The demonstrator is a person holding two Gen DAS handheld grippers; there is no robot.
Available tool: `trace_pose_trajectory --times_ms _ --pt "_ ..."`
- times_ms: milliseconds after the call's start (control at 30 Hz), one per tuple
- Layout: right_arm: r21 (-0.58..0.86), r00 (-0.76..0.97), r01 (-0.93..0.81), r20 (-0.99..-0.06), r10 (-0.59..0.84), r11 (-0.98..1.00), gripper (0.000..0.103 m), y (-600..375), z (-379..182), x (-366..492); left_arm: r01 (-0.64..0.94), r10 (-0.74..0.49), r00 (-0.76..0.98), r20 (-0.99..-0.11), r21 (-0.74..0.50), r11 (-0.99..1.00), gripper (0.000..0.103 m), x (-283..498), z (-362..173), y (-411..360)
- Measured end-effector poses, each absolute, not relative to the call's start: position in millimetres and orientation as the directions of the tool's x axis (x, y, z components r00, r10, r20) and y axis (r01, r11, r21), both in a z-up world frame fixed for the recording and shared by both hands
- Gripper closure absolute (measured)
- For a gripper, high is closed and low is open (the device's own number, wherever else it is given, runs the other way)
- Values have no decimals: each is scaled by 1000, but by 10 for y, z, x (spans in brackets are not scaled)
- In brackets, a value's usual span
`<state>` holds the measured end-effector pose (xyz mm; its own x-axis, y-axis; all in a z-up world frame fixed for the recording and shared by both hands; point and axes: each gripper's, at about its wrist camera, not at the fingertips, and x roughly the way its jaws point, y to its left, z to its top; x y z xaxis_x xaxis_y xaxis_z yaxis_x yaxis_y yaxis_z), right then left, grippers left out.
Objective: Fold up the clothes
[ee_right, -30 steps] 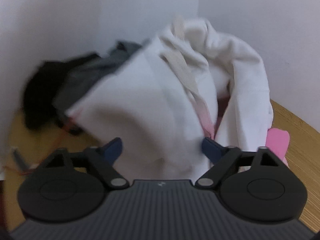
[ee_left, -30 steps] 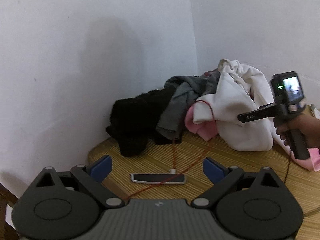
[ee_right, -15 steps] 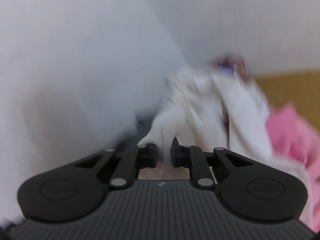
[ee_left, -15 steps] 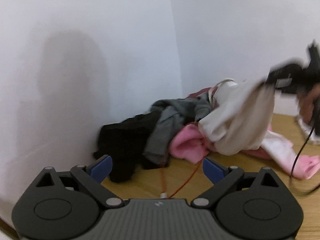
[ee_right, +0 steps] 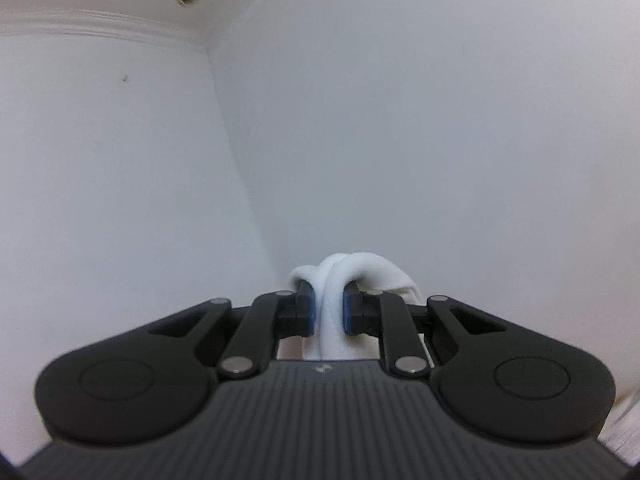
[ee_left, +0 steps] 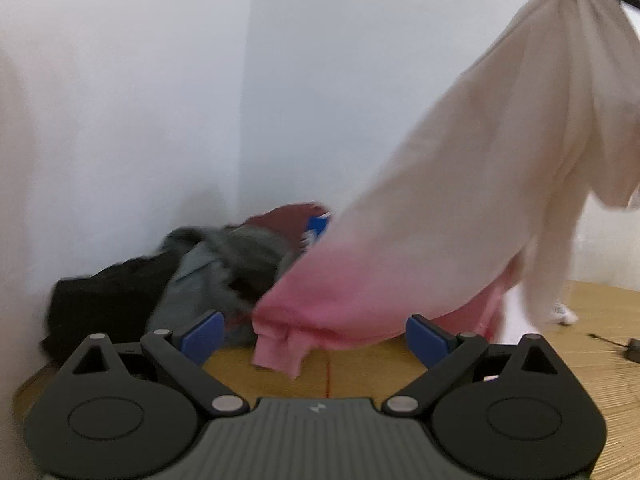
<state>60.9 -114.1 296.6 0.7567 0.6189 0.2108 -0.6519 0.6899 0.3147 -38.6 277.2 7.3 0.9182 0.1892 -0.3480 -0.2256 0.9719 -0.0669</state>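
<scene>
Nearest in the left wrist view is the left hand-held gripper point(ee_left: 314, 330), its two blue pads spread wide with nothing between them. It sits low over the tabletop point(ee_left: 600, 344), a yellowish surface with a fine ribbed grain. Just beyond the pads hangs the pink hem of a white sweatshirt point(ee_left: 480, 184); a folded pink cuff droops to just above the tabletop between the two fingers, though not gripped by them. A thin red cord point(ee_left: 328, 372) runs along the tabletop under the cuff. The sweatshirt fades from pink at the bottom to white higher up and rises in a long slant toward the top right corner, where it is carried by the right hand-held gripper point(ee_right: 329, 312).

In the right wrist view that gripper is pinched narrow on a bunched fold of the white cloth, the pads pressing both sides, and it is tilted up at the bare white walls and ceiling trim.

Farther back on the tabletop, against the wall corner, lies the pile of clothes point(ee_left: 192, 276): a black garment on the left, a grey one in the middle, a dark red one behind. To the far right a small dark plug point(ee_left: 632, 349) rests on the tabletop.
</scene>
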Motion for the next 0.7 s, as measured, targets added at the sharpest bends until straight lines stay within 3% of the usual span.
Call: trace_pose_trajectory --times_ms 200,267,367,467,600,667,700 --pt "200 810 -570 301 503 797 87 -1311 3564 -388 -20 12 966 -257 -27 999 3 -82 56 2438" --pt "131 834 -515 303 460 847 87 -1241 3728 -728 96 -95 973 -209 -5 995 3 23 60 2274" --pt "64 859 -446 312 407 893 87 -1116 3888 -1201 363 -367 921 -130 -55 930 2 160 118 2033" --pt "-15 865 -365 363 345 931 87 -976 3954 -1653 638 -646 760 -63 -115 762 0 265 160 1766" --pt "-27 879 -287 389 275 957 87 -1306 4029 -1963 837 -841 537 -66 -85 541 0 319 86 1317" --pt "-6 890 -258 387 240 966 87 -1466 4028 -2065 914 -932 342 -119 -188 359 2 409 5 991" --pt "12 896 -243 387 220 970 87 -1550 4014 -2104 929 -968 214 -131 -278 243 11 436 -38 831"
